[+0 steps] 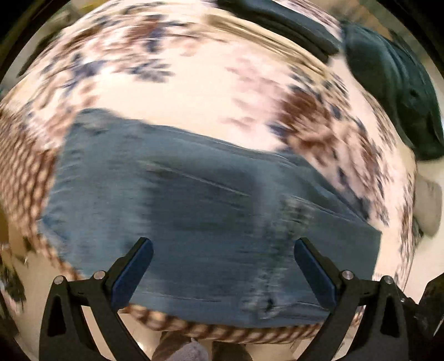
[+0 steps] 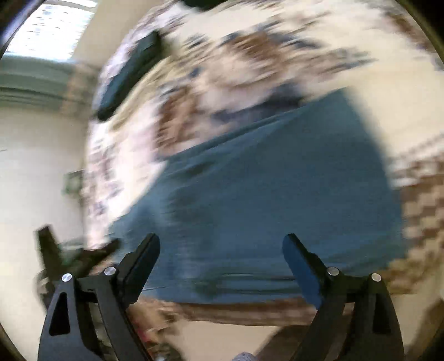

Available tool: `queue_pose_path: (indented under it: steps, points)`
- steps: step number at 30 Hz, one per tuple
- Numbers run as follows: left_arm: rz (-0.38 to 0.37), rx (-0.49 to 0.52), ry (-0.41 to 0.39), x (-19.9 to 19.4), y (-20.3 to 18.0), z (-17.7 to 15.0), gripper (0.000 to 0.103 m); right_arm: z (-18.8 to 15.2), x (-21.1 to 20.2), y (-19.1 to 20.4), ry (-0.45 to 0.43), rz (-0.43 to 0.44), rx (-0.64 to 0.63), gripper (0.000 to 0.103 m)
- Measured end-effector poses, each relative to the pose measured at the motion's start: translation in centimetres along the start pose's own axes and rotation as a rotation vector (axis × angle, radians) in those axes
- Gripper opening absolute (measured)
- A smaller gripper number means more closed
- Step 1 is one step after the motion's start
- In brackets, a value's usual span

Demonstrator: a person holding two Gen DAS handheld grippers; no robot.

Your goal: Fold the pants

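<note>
both sets of jaws stand wide apart with nothing between them. left gripper hangs over the jeans, pointing steeply down, its blue pads clear of the cloth as far as the blur lets me tell. right gripper is spread just as wide above the jeans, empty too. the jeans lie flat in a folded blue block on the floral cloth, near its checked edge. darker folded clothes sit at the far side of the cloth, well apart from the jeans. right view is heavily smeared; a dark folded piece shows at the far left of the cloth and a bright window in the top corner.
</note>
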State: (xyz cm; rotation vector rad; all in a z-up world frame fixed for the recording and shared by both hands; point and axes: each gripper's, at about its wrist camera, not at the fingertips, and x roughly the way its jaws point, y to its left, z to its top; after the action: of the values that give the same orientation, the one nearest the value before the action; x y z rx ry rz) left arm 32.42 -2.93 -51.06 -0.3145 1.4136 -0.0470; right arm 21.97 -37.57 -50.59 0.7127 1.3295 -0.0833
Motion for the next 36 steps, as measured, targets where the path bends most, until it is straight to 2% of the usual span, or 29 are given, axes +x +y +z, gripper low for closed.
queue_pose_path:
  steps: [2,4,5,8,9,10,11,12,13,14,20,26,28,30,31,32,34,36]
  points:
    - [0.011,0.062,0.035,1.8,-2.6,-0.2,0.103,0.7,-0.8,-3.6,-0.003,-0.116,0.031,0.092]
    - [0.052,0.117,0.075,3.6,-4.4,-0.6,0.103,1.3,-1.1,-6.0,0.013,-0.175,0.064,0.092]
    - [0.066,0.134,0.097,4.3,-5.0,-1.0,0.103,1.5,-1.1,-7.0,0.023,-0.181,0.084,0.092]
    - [0.079,0.166,0.145,5.8,-6.1,-2.3,0.089,1.3,-1.0,-9.8,0.079,-0.142,0.167,0.092]
    - [0.077,0.178,0.138,6.2,-6.3,-2.8,0.075,1.0,-0.9,-10.6,0.092,-0.106,0.204,0.092]
    - [0.079,0.191,0.127,6.5,-6.5,-3.1,0.048,0.9,-0.6,-11.3,0.097,-0.088,0.228,0.092]
    - [0.086,0.202,0.127,7.1,-6.6,-3.4,0.034,0.8,-0.2,-12.0,0.101,-0.074,0.243,0.092]
    - [0.095,0.2,0.122,7.4,-6.5,-3.6,0.03,0.4,-0.1,-12.6,0.104,-0.069,0.25,0.092]
    - [0.091,0.197,0.102,7.4,-6.4,-3.7,0.021,0.2,0.3,-13.0,0.109,-0.069,0.259,0.092]
    - [0.064,0.195,0.084,7.3,-6.3,-3.7,0.018,-0.1,1.1,-12.3,0.114,-0.071,0.263,0.092]
    - [-0.069,0.144,0.008,4.5,-3.9,-3.2,0.014,-0.4,1.7,-12.4,0.125,-0.062,0.254,0.092]
    - [-0.069,0.119,0.019,5.3,-3.5,-2.7,0.014,0.2,2.6,-11.1,0.157,-0.077,0.217,0.092]
    - [-0.101,0.1,0.043,6.0,-3.9,-2.6,0.015,0.4,2.8,-10.8,0.167,-0.083,0.204,0.092]
    - [-0.147,0.035,0.053,5.7,-3.2,-2.3,0.018,0.5,2.8,-10.7,0.174,-0.085,0.194,0.092]
    - [-0.18,-0.01,0.056,5.4,-2.5,-2.3,0.023,0.5,2.8,-10.6,0.178,-0.082,0.192,0.092]
    - [-0.18,-0.03,0.046,5.0,-2.4,-2.3,0.027,0.5,2.8,-10.7,0.178,-0.078,0.194,0.092]
    - [-0.183,-0.045,-0.005,4.0,-1.7,-2.6,0.035,0.6,2.9,-10.8,0.182,-0.068,0.193,0.092]
    - [-0.191,-0.038,0.006,4.4,-1.8,-2.8,0.042,0.5,2.9,-10.9,0.178,-0.069,0.193,0.092]
